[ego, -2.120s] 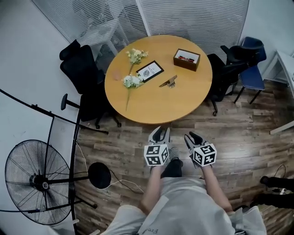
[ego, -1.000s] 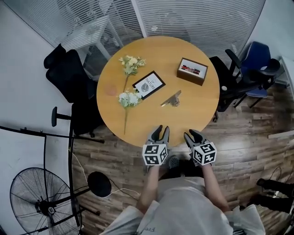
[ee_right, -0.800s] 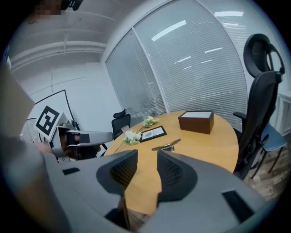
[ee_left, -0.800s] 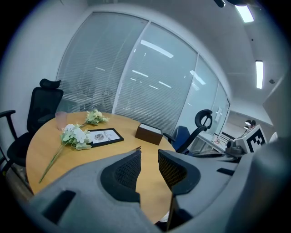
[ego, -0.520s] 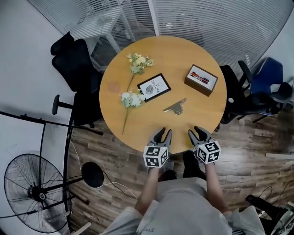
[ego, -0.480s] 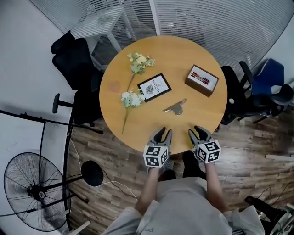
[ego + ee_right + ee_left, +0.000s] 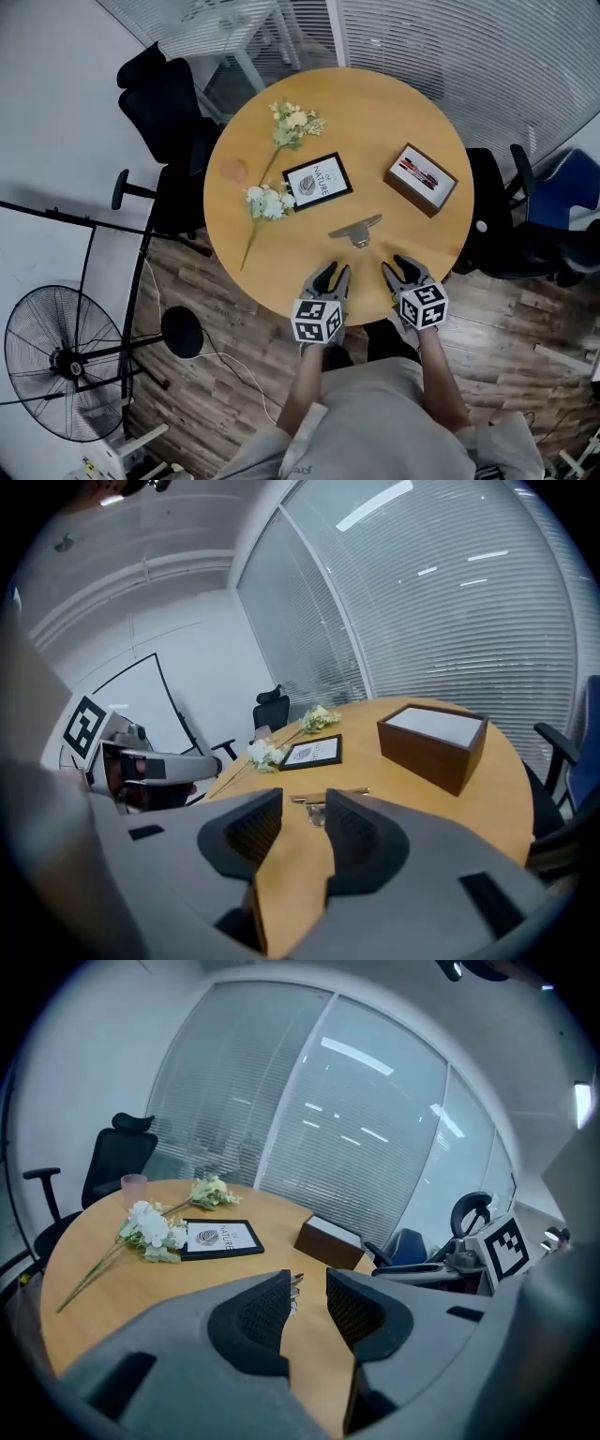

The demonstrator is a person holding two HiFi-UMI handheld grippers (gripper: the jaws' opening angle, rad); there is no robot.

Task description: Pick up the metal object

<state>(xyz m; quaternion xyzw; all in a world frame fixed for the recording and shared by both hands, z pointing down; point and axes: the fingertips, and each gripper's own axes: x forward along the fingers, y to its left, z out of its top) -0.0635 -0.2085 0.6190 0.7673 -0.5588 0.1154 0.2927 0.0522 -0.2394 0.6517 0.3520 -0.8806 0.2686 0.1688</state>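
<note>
While the person is standing at the near edge of the round wooden table (image 7: 281,272), both grippers are hovering over that edge, side by side and not touching each other. The left gripper (image 7: 330,270) is keeping its jaws apart, with nothing between the pads. In the left gripper view only tabletop and a sliver of the metal object (image 7: 295,1281) are showing through the gap. The right gripper (image 7: 395,266) has just been opening its jaws, which are now standing released and gripping nothing. The metal object (image 7: 356,230) is lying flat on the table just beyond both grippers, nearer the right one and touching neither. In the right gripper view it is sitting straight past the jaw gap. Farther back, a framed card (image 7: 317,181) is lying near the table's middle, with flowers (image 7: 267,202) lying to its left. A brown box (image 7: 420,179) is sitting to its right and a pink cup (image 7: 232,170) is standing near the left rim. A black chair (image 7: 173,103) is standing beside the table, and a fan (image 7: 61,361) is standing on the floor.
</note>
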